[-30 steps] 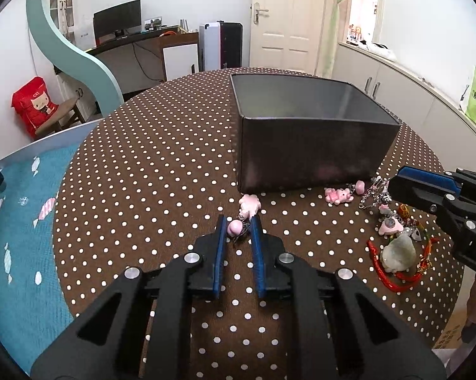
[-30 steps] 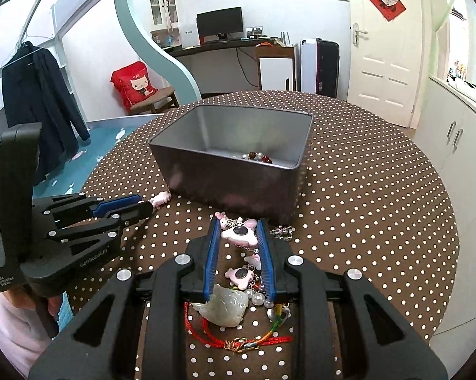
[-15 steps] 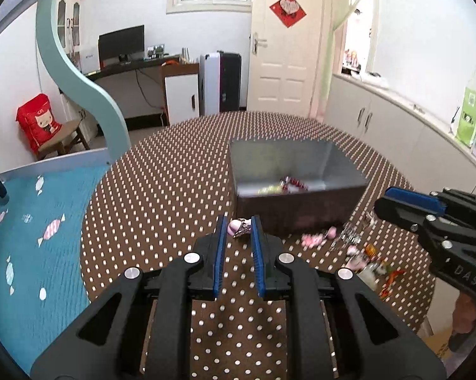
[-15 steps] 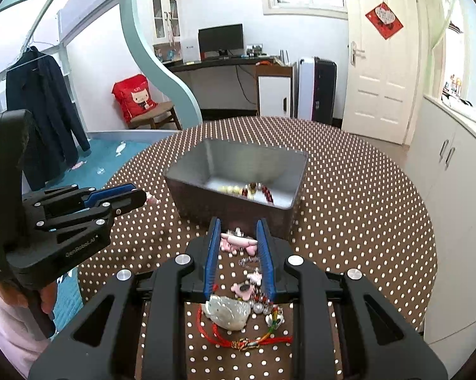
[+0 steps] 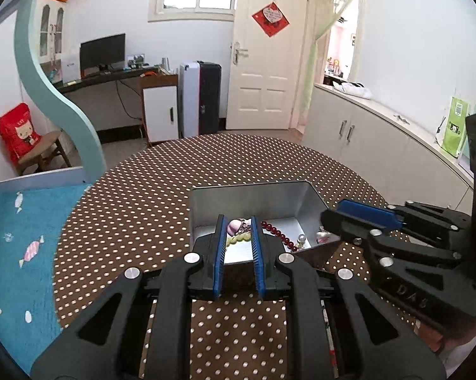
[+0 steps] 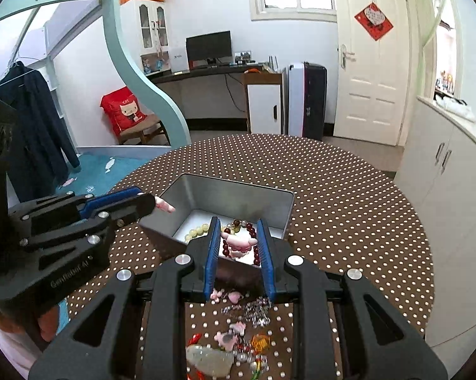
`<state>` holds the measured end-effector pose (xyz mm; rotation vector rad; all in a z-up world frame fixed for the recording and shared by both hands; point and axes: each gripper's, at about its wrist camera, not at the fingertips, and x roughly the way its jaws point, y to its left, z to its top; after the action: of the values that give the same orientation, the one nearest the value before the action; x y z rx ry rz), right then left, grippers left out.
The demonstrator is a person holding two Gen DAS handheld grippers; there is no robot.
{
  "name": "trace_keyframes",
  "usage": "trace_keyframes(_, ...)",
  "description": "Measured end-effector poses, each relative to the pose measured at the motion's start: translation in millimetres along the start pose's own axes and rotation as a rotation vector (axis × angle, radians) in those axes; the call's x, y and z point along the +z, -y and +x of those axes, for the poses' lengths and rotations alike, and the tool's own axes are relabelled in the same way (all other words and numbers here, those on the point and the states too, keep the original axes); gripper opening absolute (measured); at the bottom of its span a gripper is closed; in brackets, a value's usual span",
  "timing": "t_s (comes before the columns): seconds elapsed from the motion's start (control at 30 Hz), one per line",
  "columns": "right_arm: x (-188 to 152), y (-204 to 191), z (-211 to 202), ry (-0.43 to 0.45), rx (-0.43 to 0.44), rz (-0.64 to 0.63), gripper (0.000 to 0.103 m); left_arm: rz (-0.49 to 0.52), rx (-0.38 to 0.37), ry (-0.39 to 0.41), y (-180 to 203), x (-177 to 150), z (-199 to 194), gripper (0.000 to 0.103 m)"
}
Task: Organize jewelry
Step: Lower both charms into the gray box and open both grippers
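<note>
A grey metal box (image 5: 269,194) (image 6: 238,190) stands on the polka-dot table (image 5: 136,209) with red and pale bead strings inside. My left gripper (image 5: 238,226) is raised over the box's near edge, shut on a small pink charm (image 5: 234,225). My right gripper (image 6: 238,242) hangs over the box too, shut on a pink and white hair clip (image 6: 239,243). The left gripper also shows in the right wrist view (image 6: 149,204) with the pink charm (image 6: 164,205) poking out of its tip. The right gripper appears at the right of the left wrist view (image 5: 333,218).
Loose jewelry lies on the table in front of the box: pink charms (image 6: 231,296), a silvery chain (image 6: 250,310), a pale jade pendant (image 6: 209,361) on red cord and an amber bead (image 6: 260,342). White cabinets (image 6: 453,190) stand to the right, a blue rug (image 5: 16,237) to the left.
Both grippers have lifted off the table with their pieces and moved forward over the box. The box's inside with its beads has come into view.
</note>
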<state>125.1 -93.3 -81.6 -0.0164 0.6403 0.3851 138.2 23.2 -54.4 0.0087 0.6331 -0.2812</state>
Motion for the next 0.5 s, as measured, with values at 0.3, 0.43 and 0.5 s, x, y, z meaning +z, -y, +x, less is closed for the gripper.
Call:
trace_keyframes(0.3,3.1,-0.1,13.8,-0.035,0.010,-0.004,0.029,-0.012,-0.019,-0.048,-4.1,2.5,30.6,0.016)
trace_keyframes(0.43,3.2,-0.9,10.4,-0.026,0.002,-0.004,0.037,-0.020,-0.017,-0.056,-8.9,1.5,34.7,0.016)
trace_keyframes(0.5,2.9,0.1,10.1,-0.027,-0.004,-0.001,0.037,-0.027,-0.019,-0.060,-13.8,-0.8,34.8,0.016)
